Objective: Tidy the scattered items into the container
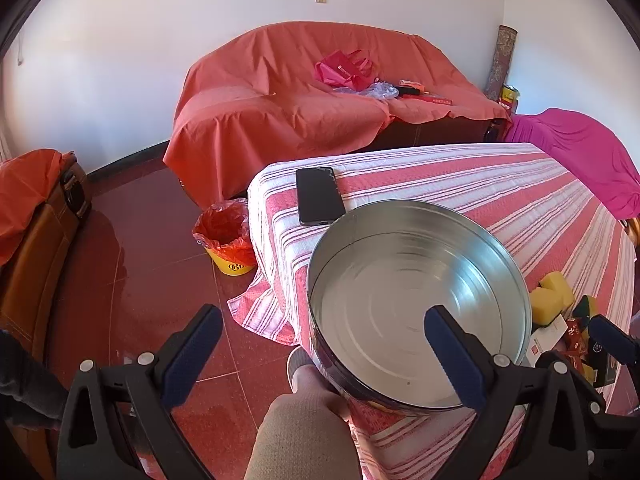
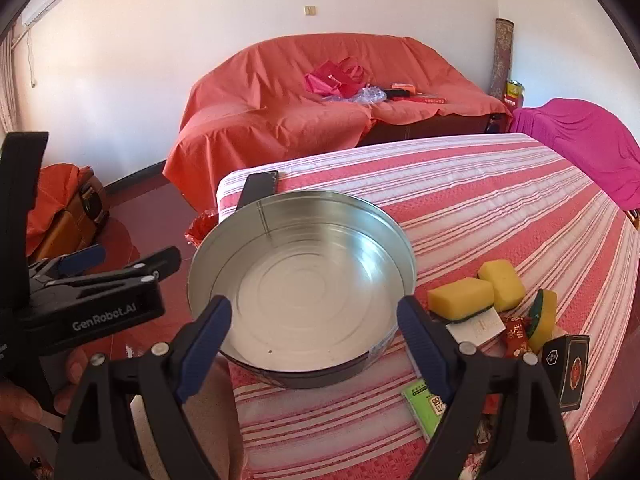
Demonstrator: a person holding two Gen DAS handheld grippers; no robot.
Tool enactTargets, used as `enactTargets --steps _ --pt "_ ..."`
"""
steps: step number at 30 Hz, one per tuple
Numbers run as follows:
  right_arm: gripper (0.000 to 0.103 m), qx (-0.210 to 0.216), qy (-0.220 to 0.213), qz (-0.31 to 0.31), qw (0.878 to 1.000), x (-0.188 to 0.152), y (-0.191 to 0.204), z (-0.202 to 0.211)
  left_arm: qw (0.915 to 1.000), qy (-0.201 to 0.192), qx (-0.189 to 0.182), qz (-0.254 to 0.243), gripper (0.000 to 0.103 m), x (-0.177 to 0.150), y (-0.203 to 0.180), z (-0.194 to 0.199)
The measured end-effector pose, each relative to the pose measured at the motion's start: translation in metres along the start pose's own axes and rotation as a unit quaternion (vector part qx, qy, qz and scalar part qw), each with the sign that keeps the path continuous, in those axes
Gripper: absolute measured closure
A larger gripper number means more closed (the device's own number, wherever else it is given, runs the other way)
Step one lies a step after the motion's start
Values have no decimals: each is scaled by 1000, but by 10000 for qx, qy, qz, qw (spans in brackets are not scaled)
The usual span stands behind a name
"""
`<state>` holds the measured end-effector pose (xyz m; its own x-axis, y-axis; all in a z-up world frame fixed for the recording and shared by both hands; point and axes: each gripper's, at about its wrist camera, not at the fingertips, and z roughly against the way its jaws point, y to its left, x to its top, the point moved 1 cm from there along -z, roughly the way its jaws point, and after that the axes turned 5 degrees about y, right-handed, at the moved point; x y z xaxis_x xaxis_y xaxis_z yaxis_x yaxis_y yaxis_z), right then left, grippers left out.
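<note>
I count one round metal tin on the striped table. Beside it I count three yellow sponges, one white card, one red wrapped sweet, one black box and one green packet. One black phone lies behind the tin. On the floor I count one yellow bin.

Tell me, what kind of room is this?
Most likely a home living room: a sofa draped in orange cloth stands against the wall, a table wears a striped cloth, and a small bin sits on the red tiled floor.
</note>
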<state>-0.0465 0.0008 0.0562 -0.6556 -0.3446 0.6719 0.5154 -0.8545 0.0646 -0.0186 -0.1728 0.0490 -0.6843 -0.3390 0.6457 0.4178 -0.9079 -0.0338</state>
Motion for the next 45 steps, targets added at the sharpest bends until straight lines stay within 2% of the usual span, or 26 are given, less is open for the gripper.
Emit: enactTargets --steps 12,25,38,45 --pt "17 -34 392 -402 9984 -1 -7 -23 9996 127 -98 -229 1 6 -8 -8" --pt "17 5 396 -569 9976 -2 -14 -21 9993 206 -80 -291 1 3 -19 -11" --pt "15 10 248 -666 9975 -7 -19 -7 9992 126 -65 -371 1 -1 -29 -5" --pt "15 -126 157 -694 9974 -12 -25 3 9987 140 -138 -463 1 -6 -41 -3"
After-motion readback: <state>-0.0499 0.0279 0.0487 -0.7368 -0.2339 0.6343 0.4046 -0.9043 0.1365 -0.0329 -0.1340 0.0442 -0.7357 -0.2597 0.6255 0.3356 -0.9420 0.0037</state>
